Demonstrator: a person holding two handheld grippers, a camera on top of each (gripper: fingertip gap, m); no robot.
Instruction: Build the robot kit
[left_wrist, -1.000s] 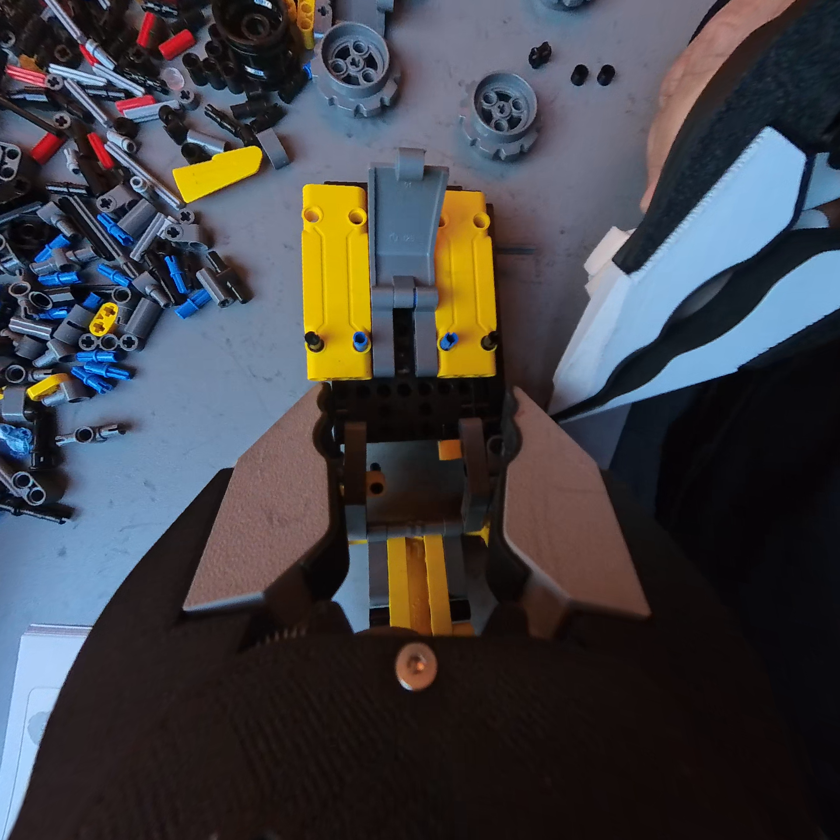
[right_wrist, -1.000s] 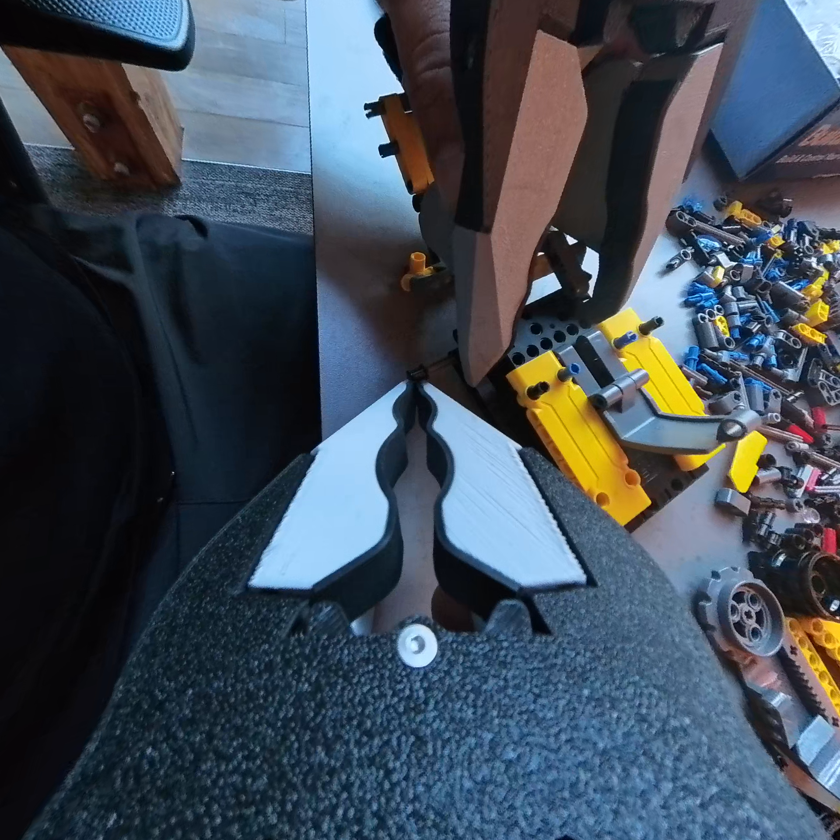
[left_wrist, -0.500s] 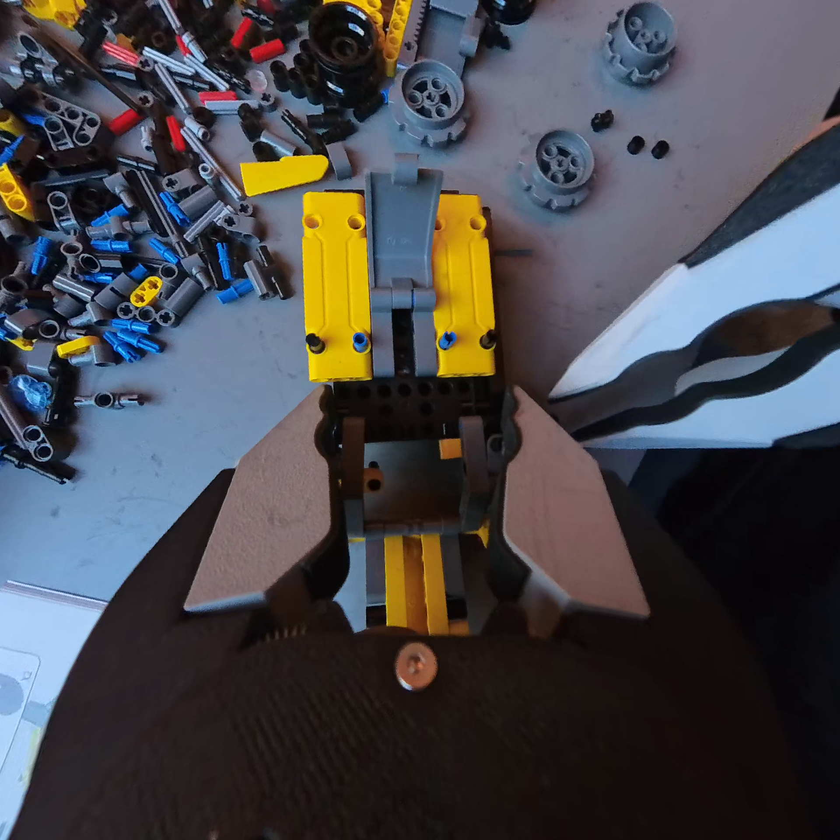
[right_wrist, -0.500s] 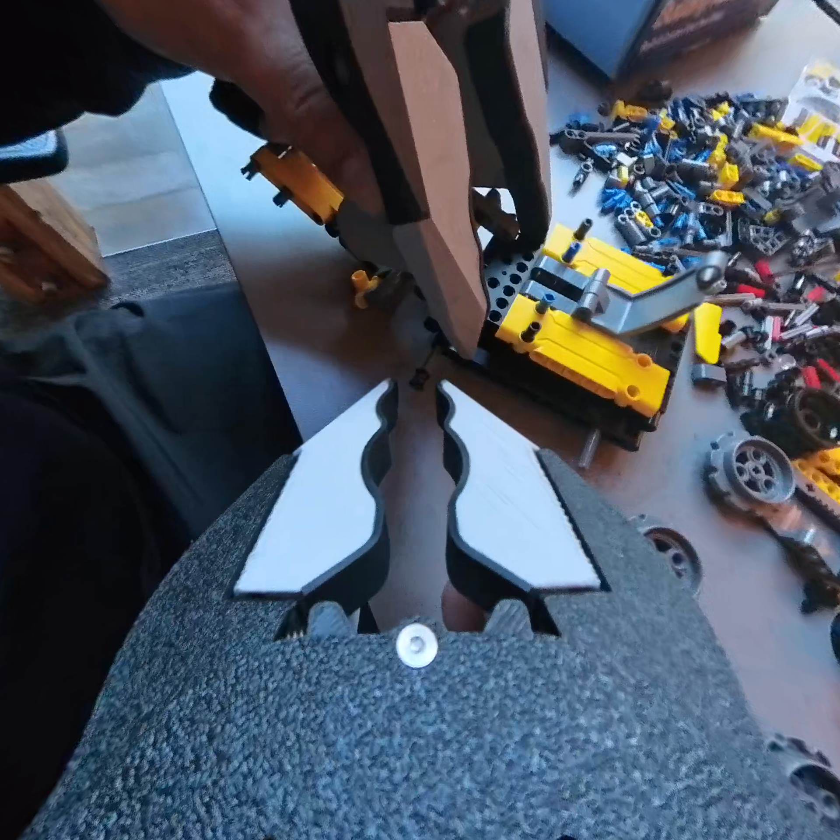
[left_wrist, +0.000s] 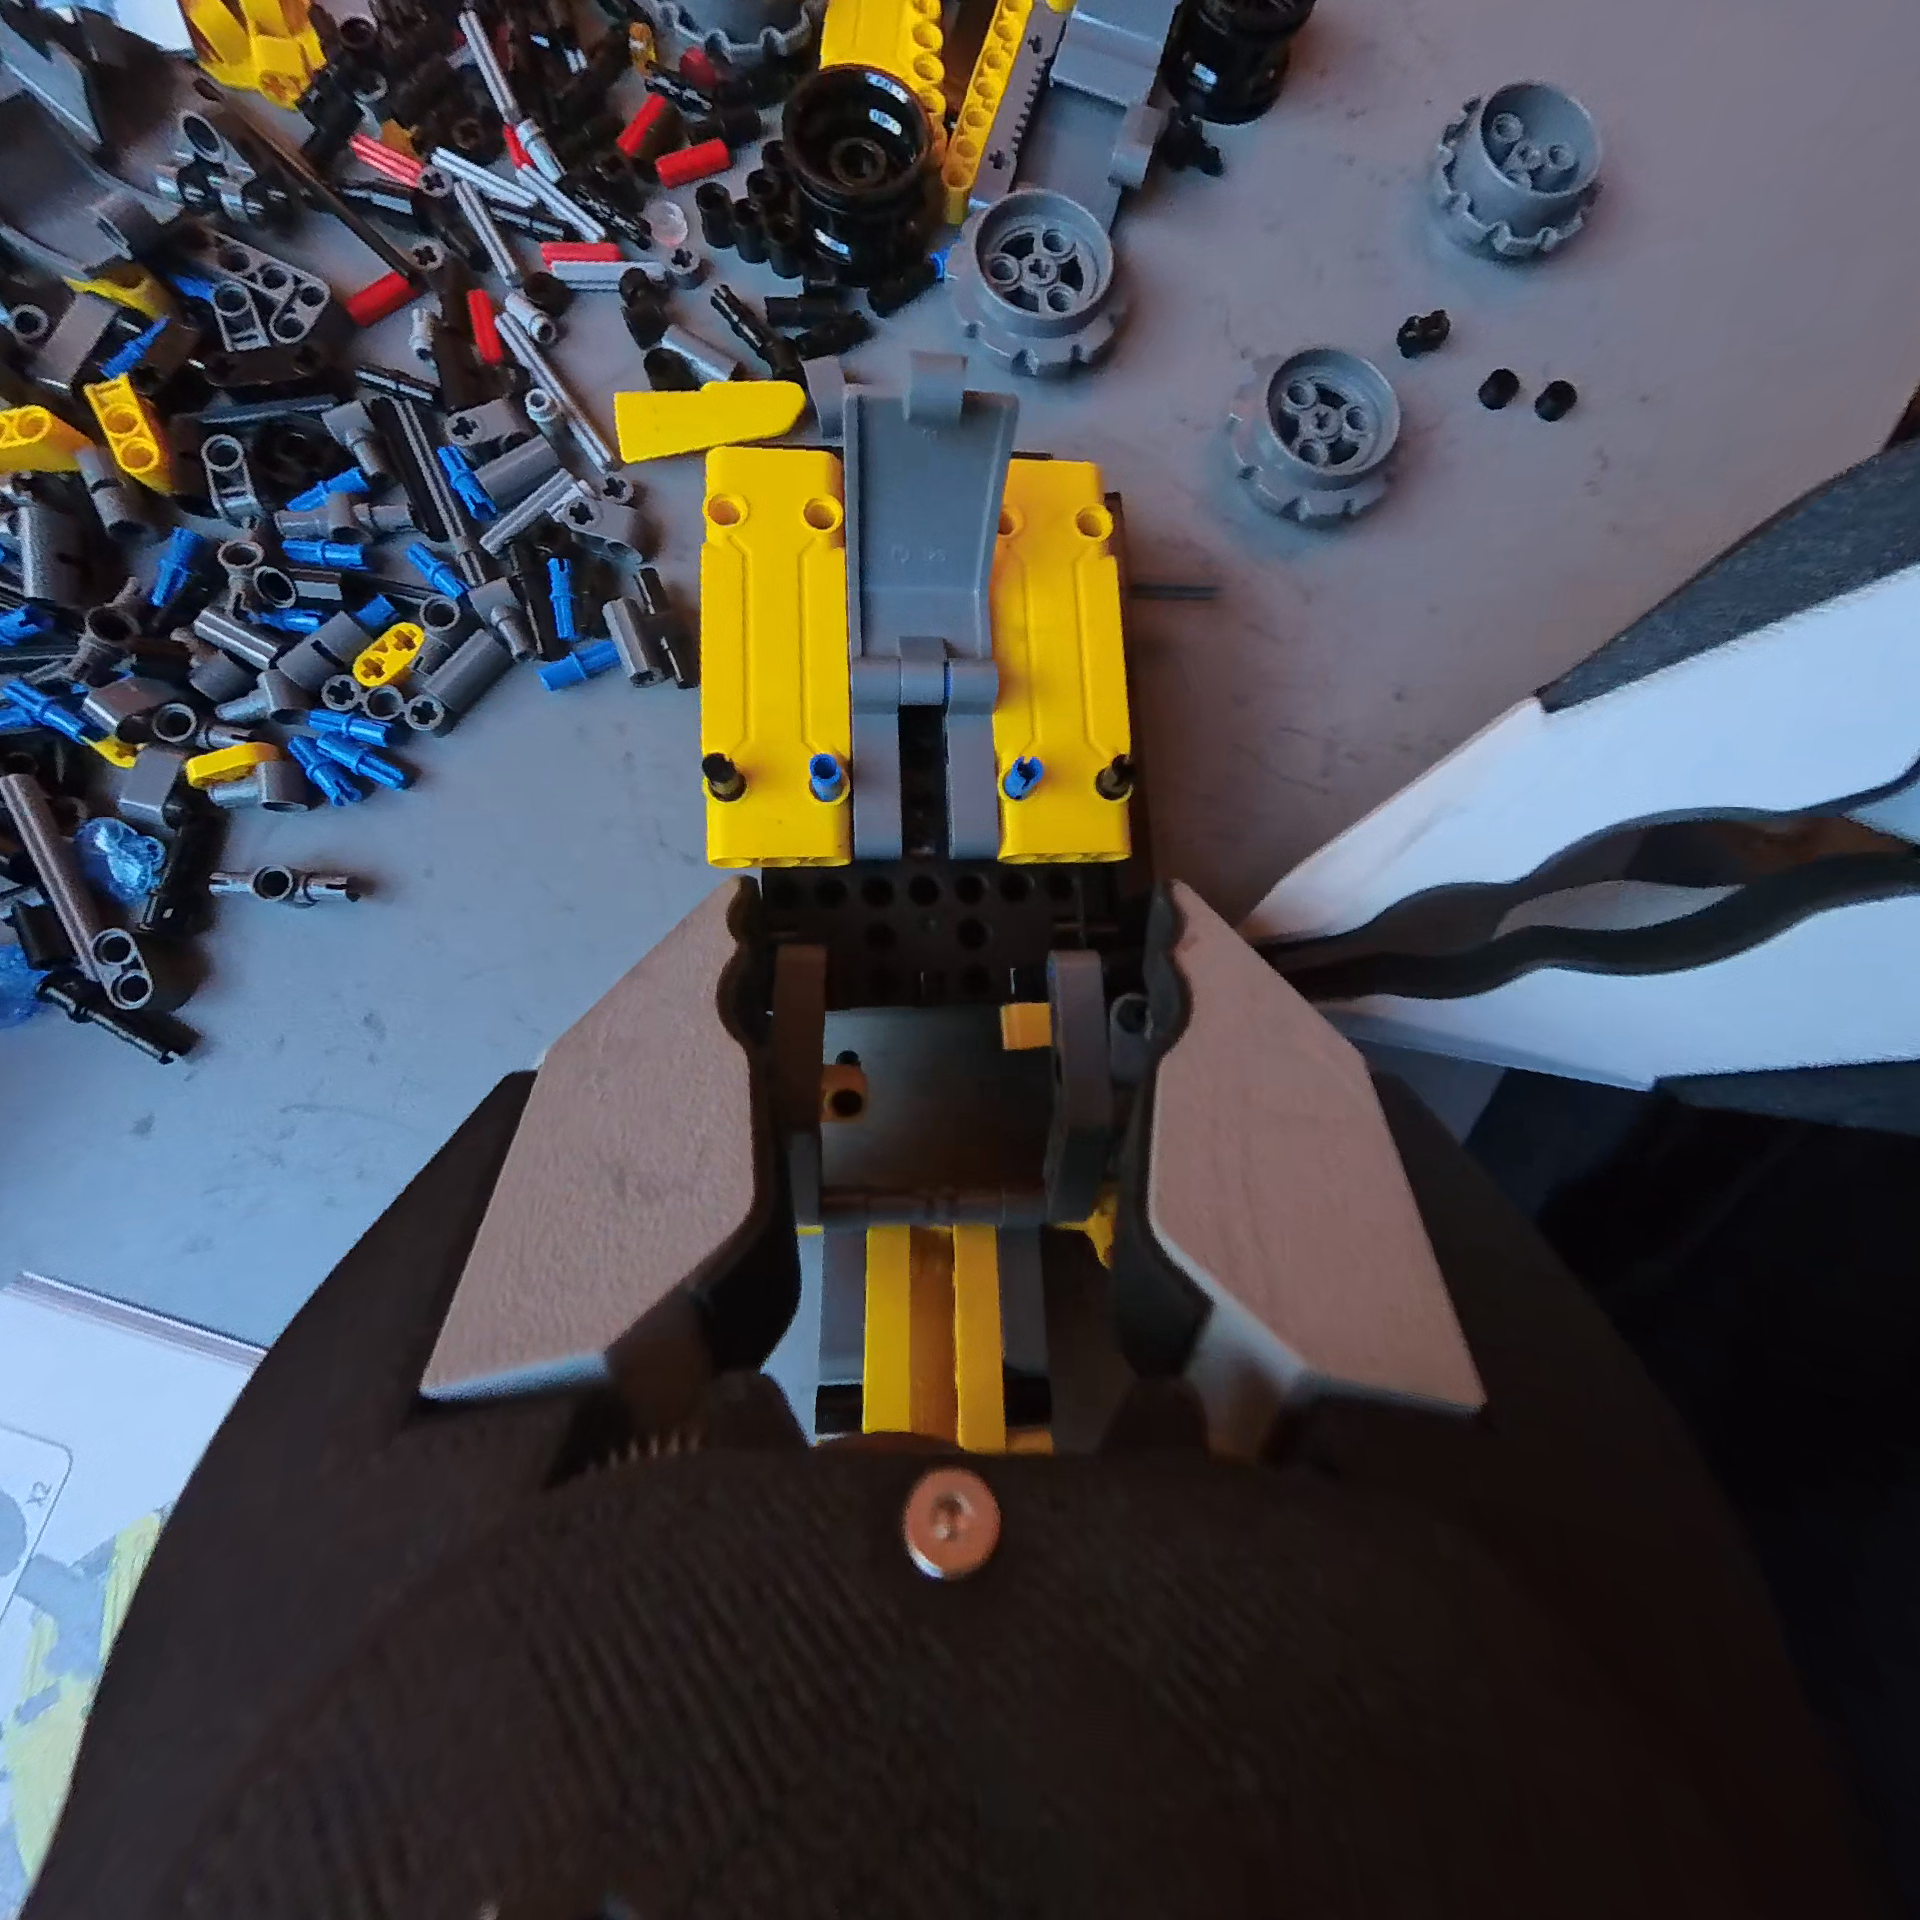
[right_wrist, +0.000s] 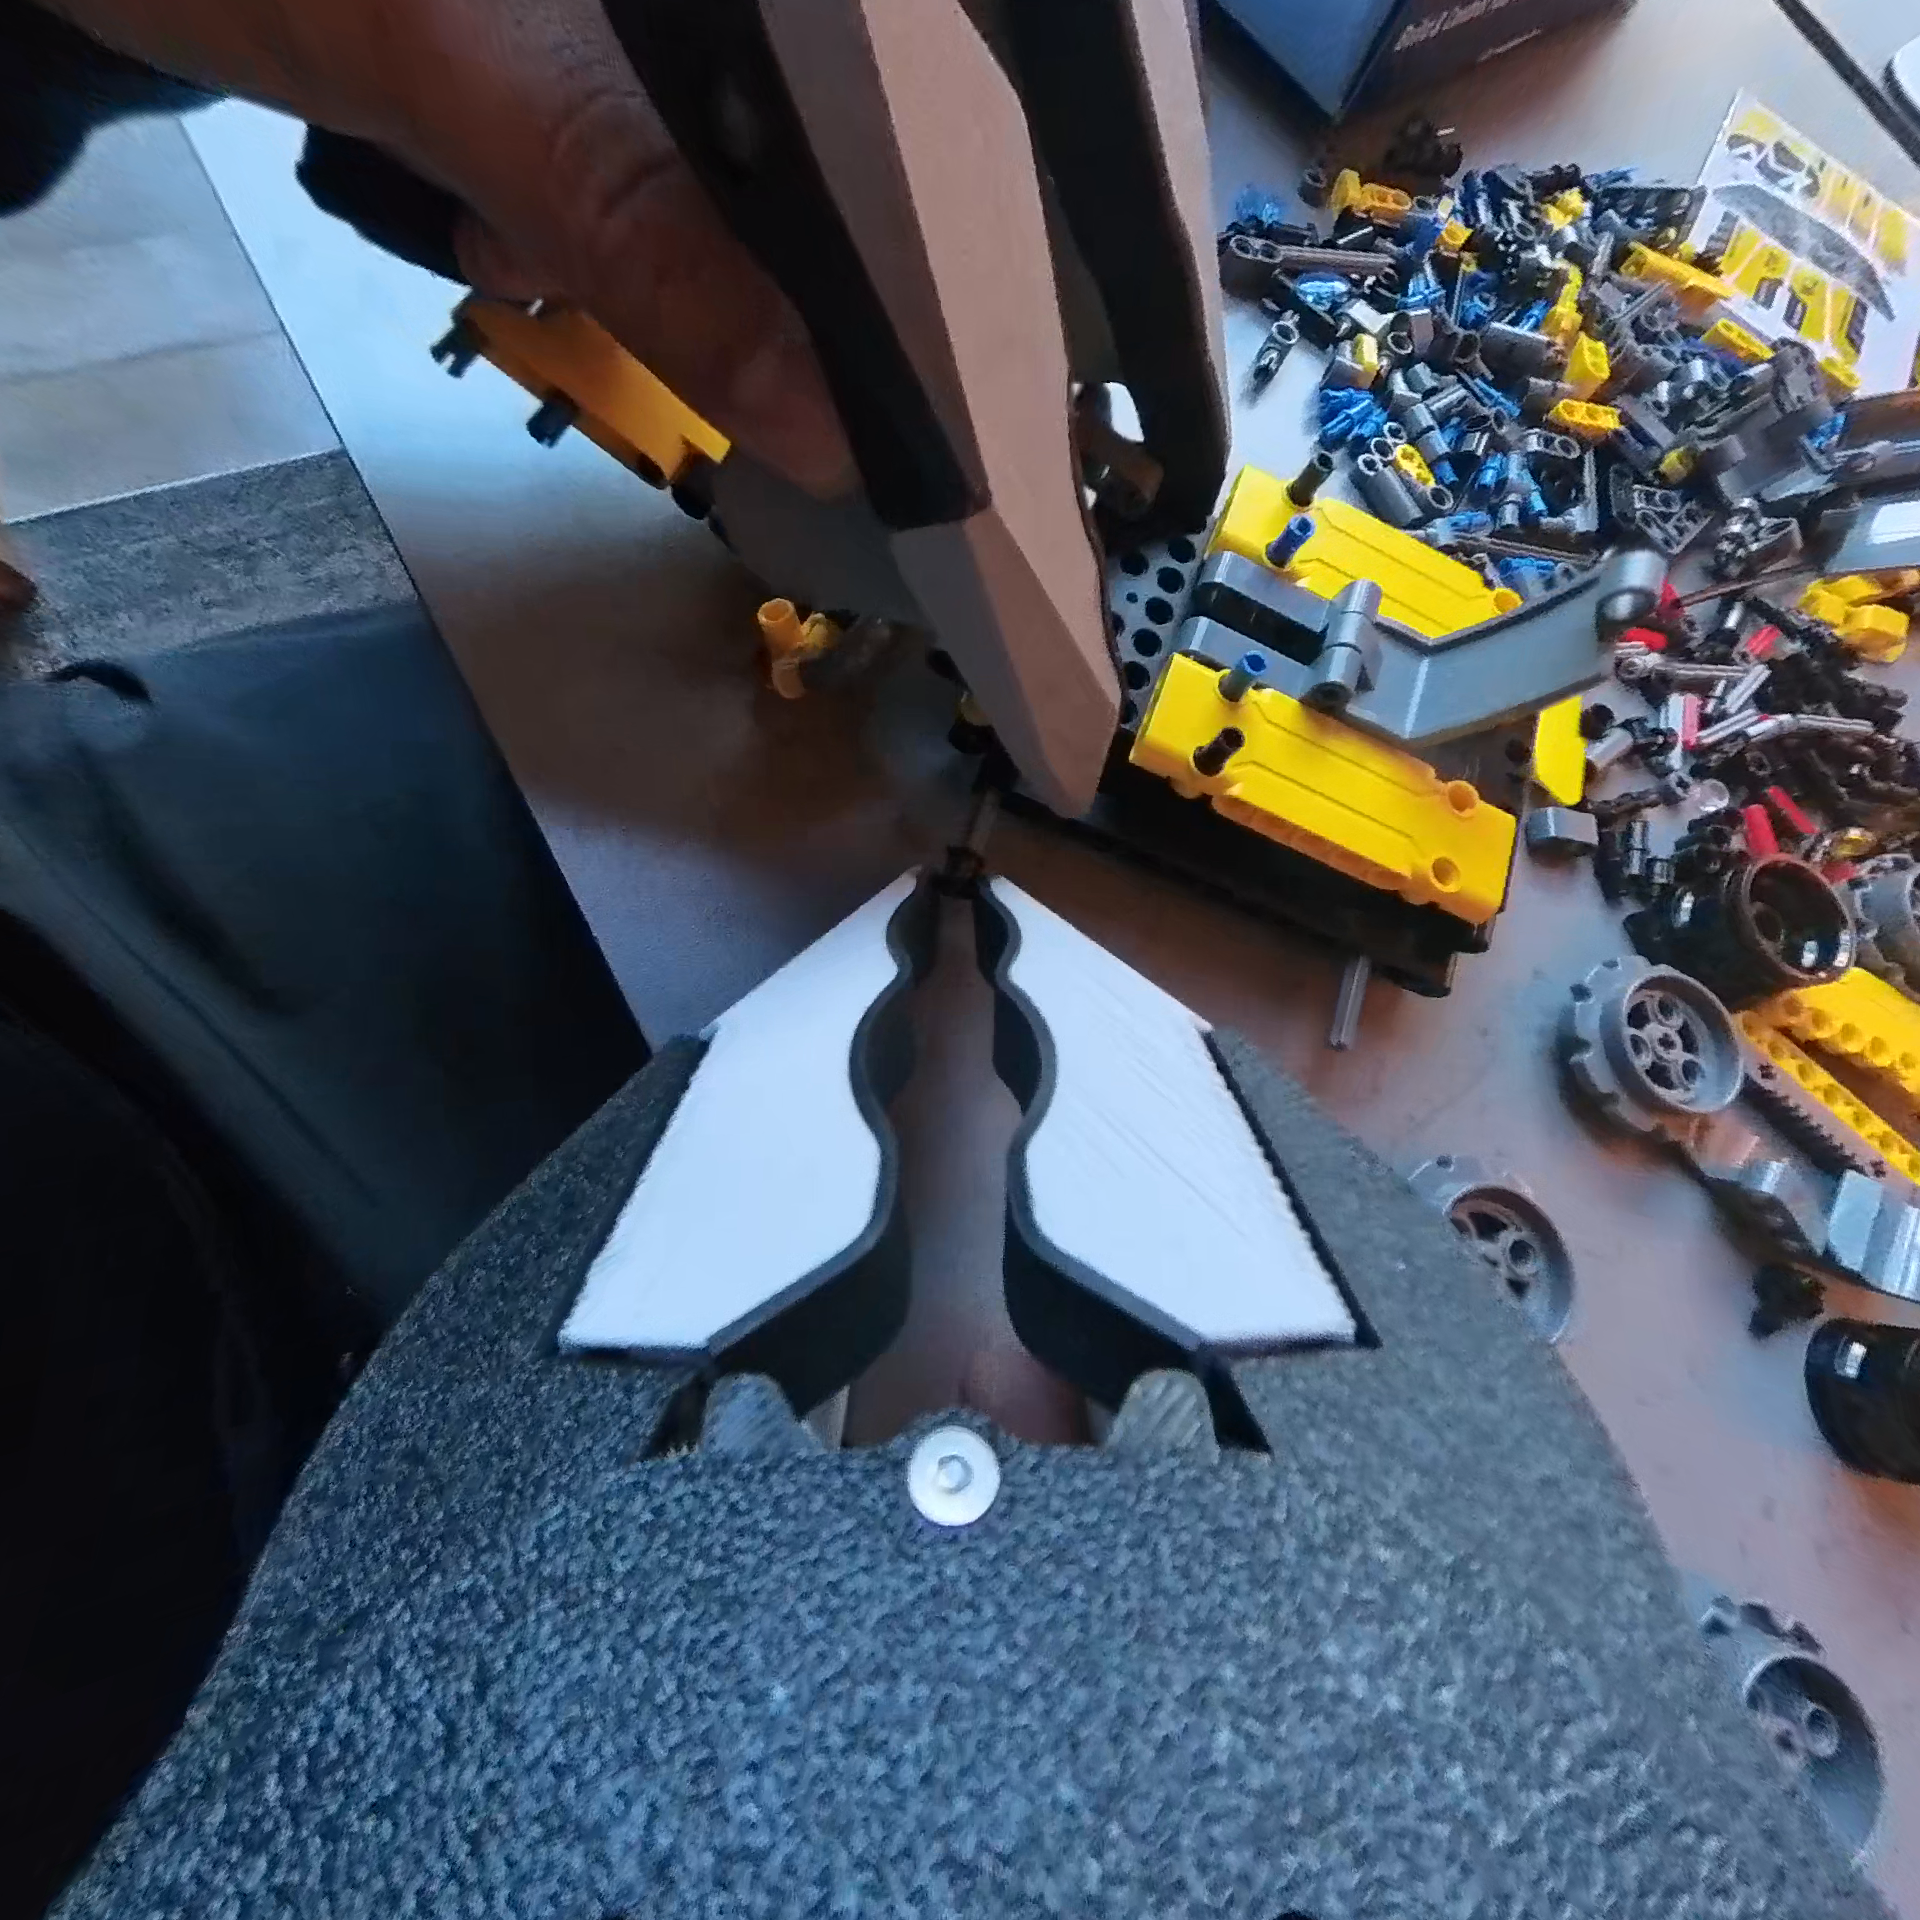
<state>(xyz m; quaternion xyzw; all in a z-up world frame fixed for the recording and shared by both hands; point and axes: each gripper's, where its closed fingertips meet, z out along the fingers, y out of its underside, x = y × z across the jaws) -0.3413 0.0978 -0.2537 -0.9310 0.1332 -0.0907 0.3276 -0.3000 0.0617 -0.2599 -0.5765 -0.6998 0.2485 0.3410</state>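
A yellow, grey and black brick model (left_wrist: 774, 644) lies on the grey table (left_wrist: 520, 1091). My left gripper (left_wrist: 945, 935), with brown fingers, is shut on the model's near black and grey end. In the right wrist view its brown fingers (right_wrist: 987, 364) come down on the model (right_wrist: 1320, 769), held by a hand (right_wrist: 623, 208). My right gripper (right_wrist: 951, 883), with white fingers, is at the model's side near the table edge. Its tips are shut on a thin black pin (right_wrist: 971, 831) sticking out of the model. It also shows in the left wrist view (left_wrist: 1273, 940).
A pile of small loose parts (left_wrist: 312, 571) covers the table beyond the model. Grey wheel hubs (left_wrist: 1314, 431) and a black tyre (left_wrist: 852, 135) lie nearby. A printed booklet (right_wrist: 1808, 239) and a blue box (right_wrist: 1351, 42) are farther off. Dark clothing (right_wrist: 260, 935) is past the table edge.
My right gripper opened slightly half a second ago and has now closed on the black pin. The left gripper keeps its hold on the model; its view has shifted slightly.
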